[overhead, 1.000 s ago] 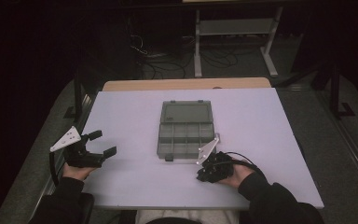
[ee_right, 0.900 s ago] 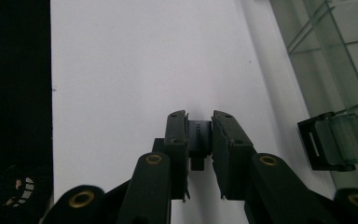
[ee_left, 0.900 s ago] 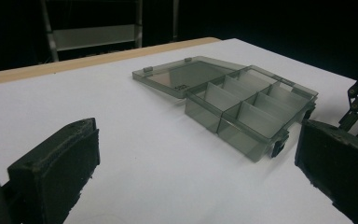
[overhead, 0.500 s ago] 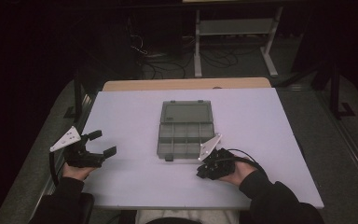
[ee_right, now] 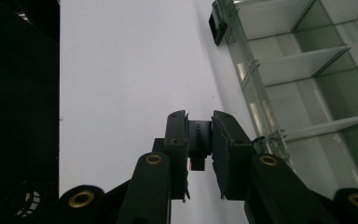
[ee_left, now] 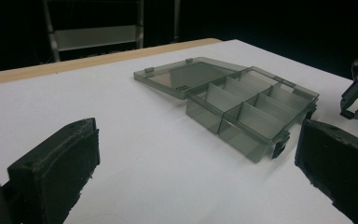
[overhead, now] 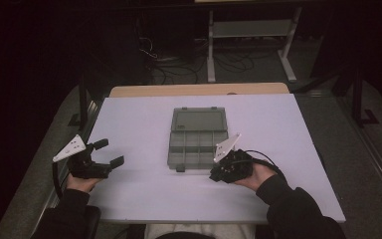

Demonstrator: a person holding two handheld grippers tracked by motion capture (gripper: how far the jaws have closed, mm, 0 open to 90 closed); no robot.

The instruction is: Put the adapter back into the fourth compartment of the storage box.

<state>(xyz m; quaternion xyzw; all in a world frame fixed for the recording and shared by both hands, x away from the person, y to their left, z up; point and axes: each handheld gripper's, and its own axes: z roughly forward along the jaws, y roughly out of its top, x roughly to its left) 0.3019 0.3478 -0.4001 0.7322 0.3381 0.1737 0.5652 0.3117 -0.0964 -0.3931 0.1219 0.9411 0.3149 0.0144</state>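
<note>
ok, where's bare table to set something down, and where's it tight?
Free: the table left of the open compartment box, the strip to its right, and the near edge between the hands. Tight: the box's near right corner, where the right gripper, shut on a small black part, sits. The left gripper is open at the left edge.

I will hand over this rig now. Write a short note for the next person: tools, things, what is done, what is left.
Left tool: open, holding nothing, at the table's left edge.
Right tool: shut on a small black part, just off the organizer box's near right corner.
Box: mid-table, lid open and lying flat, compartments look empty.
Done: part picked up.
Left: probably place it in a compartment.
</note>
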